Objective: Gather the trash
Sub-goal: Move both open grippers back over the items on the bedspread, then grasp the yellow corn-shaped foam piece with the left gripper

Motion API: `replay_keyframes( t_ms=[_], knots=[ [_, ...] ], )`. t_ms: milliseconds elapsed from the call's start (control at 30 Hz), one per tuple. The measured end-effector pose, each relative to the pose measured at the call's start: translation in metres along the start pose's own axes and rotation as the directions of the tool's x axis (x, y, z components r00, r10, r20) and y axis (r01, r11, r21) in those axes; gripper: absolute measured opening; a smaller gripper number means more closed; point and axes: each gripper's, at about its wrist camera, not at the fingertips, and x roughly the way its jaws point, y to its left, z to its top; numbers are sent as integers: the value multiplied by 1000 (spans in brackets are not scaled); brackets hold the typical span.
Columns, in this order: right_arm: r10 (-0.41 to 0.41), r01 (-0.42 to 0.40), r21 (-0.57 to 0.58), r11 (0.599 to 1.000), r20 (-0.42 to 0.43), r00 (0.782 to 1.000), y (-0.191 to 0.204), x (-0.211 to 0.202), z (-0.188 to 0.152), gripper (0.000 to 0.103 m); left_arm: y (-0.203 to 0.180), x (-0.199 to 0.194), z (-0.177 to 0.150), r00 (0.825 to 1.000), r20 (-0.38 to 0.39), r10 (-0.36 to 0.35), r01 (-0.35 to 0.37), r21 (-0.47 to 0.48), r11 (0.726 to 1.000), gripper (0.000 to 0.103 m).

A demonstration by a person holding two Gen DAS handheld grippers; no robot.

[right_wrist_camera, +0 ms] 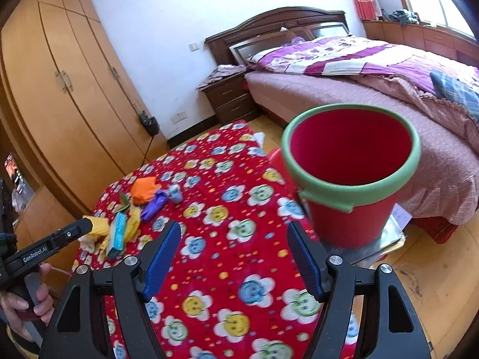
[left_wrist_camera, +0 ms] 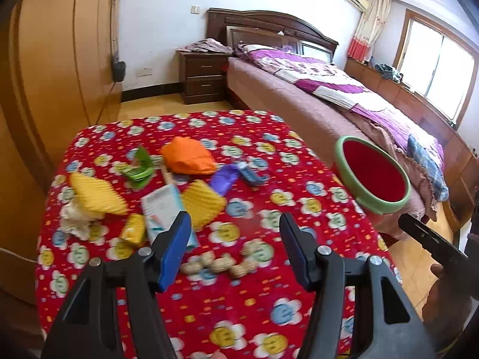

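Nearby, ridged yellow wrappers litter the flowered cloth; round red bucket alongside.

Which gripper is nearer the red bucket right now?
Right. The right gripper is open just short of the red bucket; the left gripper is open over the peanuts, across the table.

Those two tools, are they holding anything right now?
No. The left tool and right tool both stand open and empty above the red tablecloth.

Bright daylight from the window, blown-out panes, motion blur, fisheye-bent dark edges.
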Motion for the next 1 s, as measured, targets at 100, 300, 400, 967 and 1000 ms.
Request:
replay_keyframes(
  t_ms=[100,300,400,967,1000],
  knots=[
    [11,-11,-17,1000,-15,1000,13,4,-4,75,18,-4,-2,1000,-6,16,-16,-17,1000,61],
    [17,-20,-50,999,-56,998,33,16,-10,75,65,-2,-8,997,-35,67,-69,-62,996,61],
    [13,-18,-65,998,-72,997,41,23,-14,75,87,0,-12,994,-46,98,-101,-75,992,61],
    [-23,15,-45,999,-179,984,47,67,-28,75,167,59,-10,968,-119,219,-234,-132,963,63],
    [-25,17,-44,999,-181,983,47,68,-29,75,170,63,-10,968,-124,217,-234,-137,963,63]
  ],
)
